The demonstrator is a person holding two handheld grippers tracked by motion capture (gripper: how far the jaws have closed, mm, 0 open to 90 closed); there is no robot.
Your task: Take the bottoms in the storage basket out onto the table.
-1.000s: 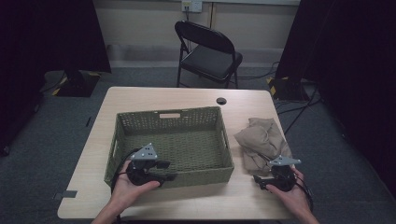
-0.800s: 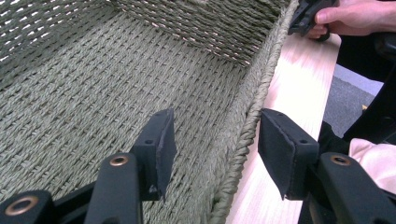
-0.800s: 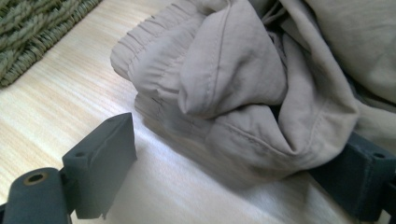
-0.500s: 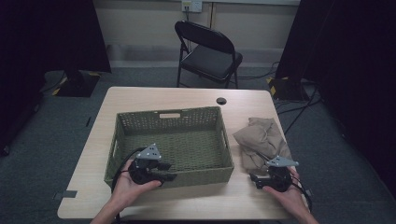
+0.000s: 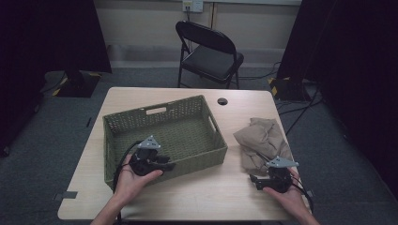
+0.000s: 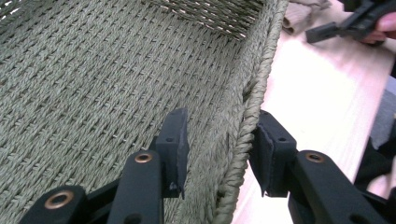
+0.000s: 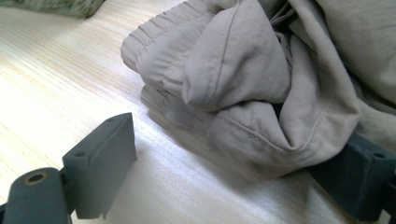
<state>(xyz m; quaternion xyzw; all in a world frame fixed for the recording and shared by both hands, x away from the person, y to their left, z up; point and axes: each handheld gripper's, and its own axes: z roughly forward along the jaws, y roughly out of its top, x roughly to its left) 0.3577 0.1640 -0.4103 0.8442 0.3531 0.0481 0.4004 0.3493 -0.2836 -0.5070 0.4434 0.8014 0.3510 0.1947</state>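
Basket [image 5: 187, 126] rim sits between your left gripper [image 6: 217, 154] fingers, which have just been closing, not yet pinching. Right gripper [image 7: 233, 172] fingers stand wide beside the beige trousers [image 5: 263, 140], on the counter [image 5: 220, 187], unpacked.

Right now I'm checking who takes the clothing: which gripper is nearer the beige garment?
Right. The right gripper has the beige garment between its jaws; the left gripper straddles the basket wall.

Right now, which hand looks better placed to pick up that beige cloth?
Probably the right. The right gripper has its open jaws around the edge of the beige cloth; the left gripper straddles the basket wall, jaws just closing.
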